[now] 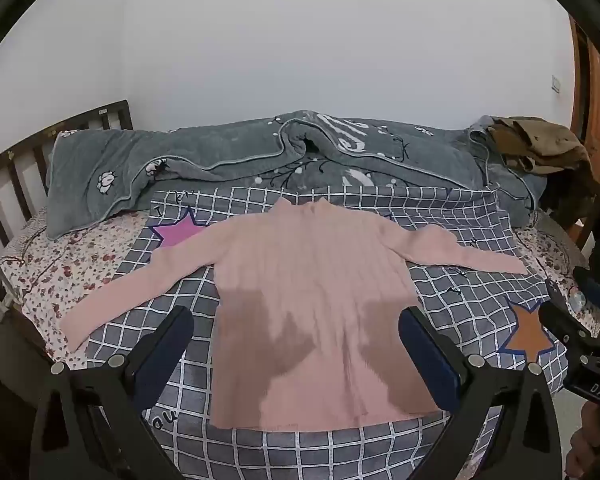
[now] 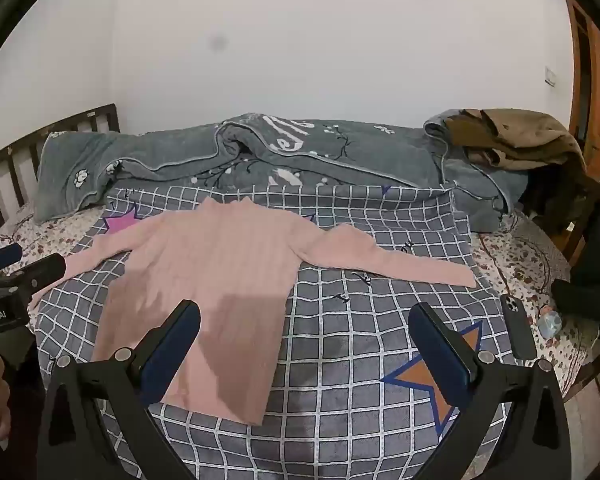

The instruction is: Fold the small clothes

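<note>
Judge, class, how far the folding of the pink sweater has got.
Done: the pink sweater lies flat on the checked blanket, sleeves spread. In hand: nothing; the left hand-held gripper and right hand-held gripper hover open above it. Left: every fold, as no sleeve or hem is turned in.

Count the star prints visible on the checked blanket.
2 fully visible: pink star by the sweater's left sleeve, orange star near right. Sweater may hide others.

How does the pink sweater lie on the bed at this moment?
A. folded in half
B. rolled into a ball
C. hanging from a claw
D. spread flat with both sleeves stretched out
D: the pink sweater lies flat on the checked blanket, sleeves out to both sides.
</note>
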Tool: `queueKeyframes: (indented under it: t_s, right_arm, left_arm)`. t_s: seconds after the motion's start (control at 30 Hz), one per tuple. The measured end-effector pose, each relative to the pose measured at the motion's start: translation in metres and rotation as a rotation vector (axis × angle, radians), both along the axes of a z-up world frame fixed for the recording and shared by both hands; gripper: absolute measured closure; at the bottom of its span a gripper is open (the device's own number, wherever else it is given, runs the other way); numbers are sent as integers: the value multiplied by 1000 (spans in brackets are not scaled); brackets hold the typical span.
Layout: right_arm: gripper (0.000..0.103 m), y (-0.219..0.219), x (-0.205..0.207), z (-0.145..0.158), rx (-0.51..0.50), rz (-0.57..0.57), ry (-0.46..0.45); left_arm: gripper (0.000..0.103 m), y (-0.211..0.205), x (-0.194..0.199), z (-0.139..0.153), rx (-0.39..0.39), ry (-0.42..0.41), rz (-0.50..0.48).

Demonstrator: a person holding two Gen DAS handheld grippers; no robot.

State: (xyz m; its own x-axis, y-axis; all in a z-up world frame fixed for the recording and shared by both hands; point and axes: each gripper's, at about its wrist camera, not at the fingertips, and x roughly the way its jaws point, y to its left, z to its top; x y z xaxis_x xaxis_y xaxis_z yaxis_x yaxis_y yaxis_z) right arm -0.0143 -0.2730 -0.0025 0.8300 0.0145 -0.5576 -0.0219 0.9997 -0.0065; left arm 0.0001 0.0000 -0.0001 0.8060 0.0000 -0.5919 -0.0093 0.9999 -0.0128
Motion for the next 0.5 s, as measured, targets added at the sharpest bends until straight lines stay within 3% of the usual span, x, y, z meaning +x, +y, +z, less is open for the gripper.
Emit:
queueKeyframes:
  t_s: [0.5]
  right_arm:
    - [1,-1,-7,-3,23,-11,2]
  left_arm:
    - [0,5,0,2,-26,6,-1]
